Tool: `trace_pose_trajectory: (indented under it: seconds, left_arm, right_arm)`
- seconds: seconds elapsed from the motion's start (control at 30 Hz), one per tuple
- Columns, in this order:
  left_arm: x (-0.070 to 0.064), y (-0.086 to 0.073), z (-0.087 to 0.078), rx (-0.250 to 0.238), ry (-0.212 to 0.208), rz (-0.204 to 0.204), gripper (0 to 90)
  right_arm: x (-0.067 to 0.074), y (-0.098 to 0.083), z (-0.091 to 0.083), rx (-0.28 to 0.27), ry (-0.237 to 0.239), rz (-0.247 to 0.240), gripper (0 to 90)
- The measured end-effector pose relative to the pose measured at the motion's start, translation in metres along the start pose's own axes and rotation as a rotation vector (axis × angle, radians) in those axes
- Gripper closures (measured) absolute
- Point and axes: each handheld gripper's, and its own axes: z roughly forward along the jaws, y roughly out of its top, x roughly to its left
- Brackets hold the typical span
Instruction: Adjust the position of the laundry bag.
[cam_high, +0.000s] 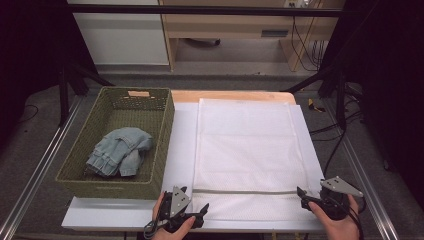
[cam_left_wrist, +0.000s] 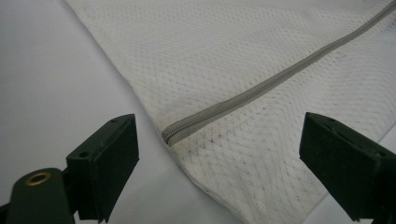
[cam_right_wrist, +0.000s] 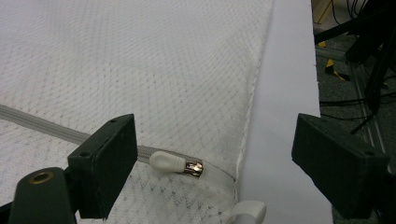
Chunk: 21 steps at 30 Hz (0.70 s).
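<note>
Nearest, both grippers hover wide open and empty over the near edge of the white mesh laundry bag (cam_high: 245, 150). Just ahead of the right gripper (cam_right_wrist: 212, 154) lies the rounded white zipper pull (cam_right_wrist: 169, 162), at the right end of the grey zipper (cam_high: 245, 191), which runs crosswise toward the left gripper (cam_left_wrist: 219, 154). Beyond, at left, a green woven basket (cam_high: 162, 150) holds crumpled light denim (cam_high: 120, 150).

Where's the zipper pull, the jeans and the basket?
zipper pull (cam_right_wrist: 168, 162), right gripper view, on its white tab.
jeans (cam_high: 119, 150), high view, middle of the crumpled denim.
basket (cam_high: 102, 183), high view, on its near wall.
</note>
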Motion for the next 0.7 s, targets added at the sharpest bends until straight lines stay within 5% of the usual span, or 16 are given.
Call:
trace_pose_trajectory:
  seconds: [0.7]
  left_arm:
    - [-0.002,0.013,-0.006,-0.021,0.011,0.01,12.3]
  right_arm:
    - [0.009,0.002,-0.008,-0.054,-0.021,-0.038,21.8]
